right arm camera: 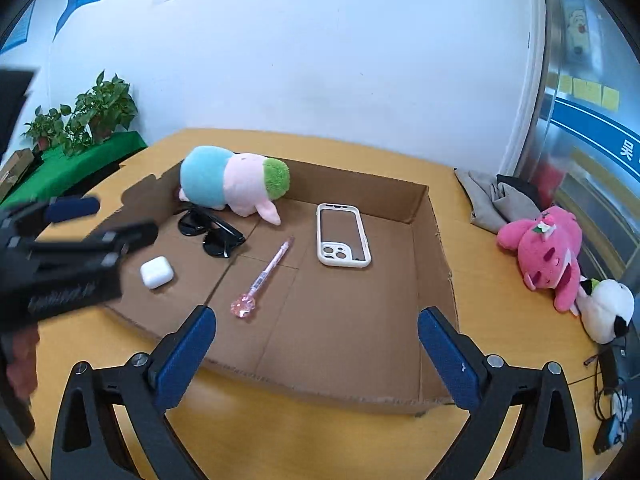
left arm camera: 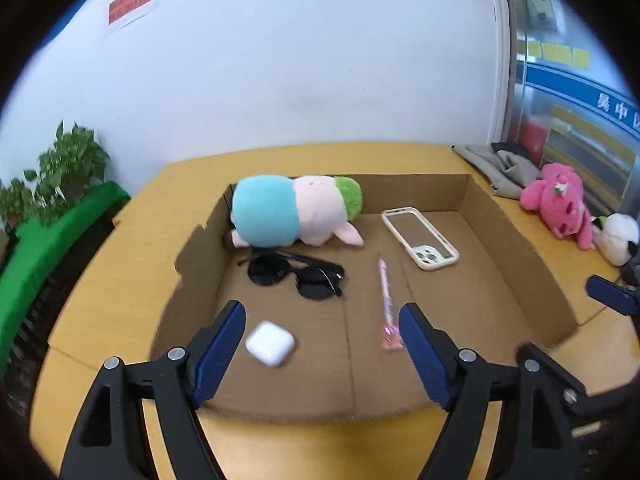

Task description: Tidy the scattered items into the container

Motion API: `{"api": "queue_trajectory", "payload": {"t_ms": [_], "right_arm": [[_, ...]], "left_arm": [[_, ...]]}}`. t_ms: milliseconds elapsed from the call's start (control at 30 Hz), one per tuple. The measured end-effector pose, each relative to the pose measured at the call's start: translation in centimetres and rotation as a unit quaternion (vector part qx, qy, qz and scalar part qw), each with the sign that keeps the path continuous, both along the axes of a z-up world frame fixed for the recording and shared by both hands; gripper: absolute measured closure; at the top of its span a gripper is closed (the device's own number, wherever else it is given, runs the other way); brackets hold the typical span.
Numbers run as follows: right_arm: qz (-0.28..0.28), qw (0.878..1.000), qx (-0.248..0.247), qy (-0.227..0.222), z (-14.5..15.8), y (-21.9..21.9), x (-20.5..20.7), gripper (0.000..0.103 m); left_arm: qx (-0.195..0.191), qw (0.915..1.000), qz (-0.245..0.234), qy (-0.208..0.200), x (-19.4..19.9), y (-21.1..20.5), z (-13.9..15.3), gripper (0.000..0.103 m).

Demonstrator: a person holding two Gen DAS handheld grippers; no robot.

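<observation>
A shallow cardboard box (left arm camera: 516, 256) (right arm camera: 438, 248) lies on the yellow table. Inside it lie a blue-pink-green plush (left arm camera: 296, 210) (right arm camera: 234, 178), black sunglasses (left arm camera: 296, 272) (right arm camera: 210, 232), a white earbud case (left arm camera: 270, 343) (right arm camera: 157, 272), a pink pen (left arm camera: 387, 300) (right arm camera: 264, 276) and a white phone case (left arm camera: 420, 238) (right arm camera: 342, 236). My left gripper (left arm camera: 322, 322) is open above the box's near edge, with the earbud case between its fingers' line, apart from them. My right gripper (right arm camera: 316, 328) is open and empty over the box's near right part.
A pink plush (left arm camera: 560, 204) (right arm camera: 548, 256) and a white-black plush (left arm camera: 618, 238) (right arm camera: 608, 308) lie on the table right of the box, with grey cloth (left arm camera: 500, 168) (right arm camera: 496, 200) behind. Potted plants (left arm camera: 60, 168) (right arm camera: 84, 120) stand at the left. Cables (right arm camera: 612, 400) lie far right.
</observation>
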State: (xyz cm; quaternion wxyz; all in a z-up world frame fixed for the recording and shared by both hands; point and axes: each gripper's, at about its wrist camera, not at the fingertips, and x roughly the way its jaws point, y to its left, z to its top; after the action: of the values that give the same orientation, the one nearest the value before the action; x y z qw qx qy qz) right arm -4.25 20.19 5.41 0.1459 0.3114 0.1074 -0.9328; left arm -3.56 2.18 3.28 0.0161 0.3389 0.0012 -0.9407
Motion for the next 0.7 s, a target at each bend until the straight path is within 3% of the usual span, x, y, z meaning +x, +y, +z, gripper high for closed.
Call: {"api": "queue_trajectory", "payload": {"t_ms": [200, 700], "right_arm": [[-0.015, 1.0, -0.022, -0.016, 0.0, 0.7, 1.5, 0.0], [-0.03, 0.999, -0.023, 0.004, 0.0, 1.5, 2.6, 0.0]], "left_arm": [[0.0, 0.9997, 0.02, 0.017, 3.1, -0.1, 1.0, 0.024], [0.0, 0.9997, 0.021, 0.008, 3.6, 0.2, 0.5, 0.024]]}}
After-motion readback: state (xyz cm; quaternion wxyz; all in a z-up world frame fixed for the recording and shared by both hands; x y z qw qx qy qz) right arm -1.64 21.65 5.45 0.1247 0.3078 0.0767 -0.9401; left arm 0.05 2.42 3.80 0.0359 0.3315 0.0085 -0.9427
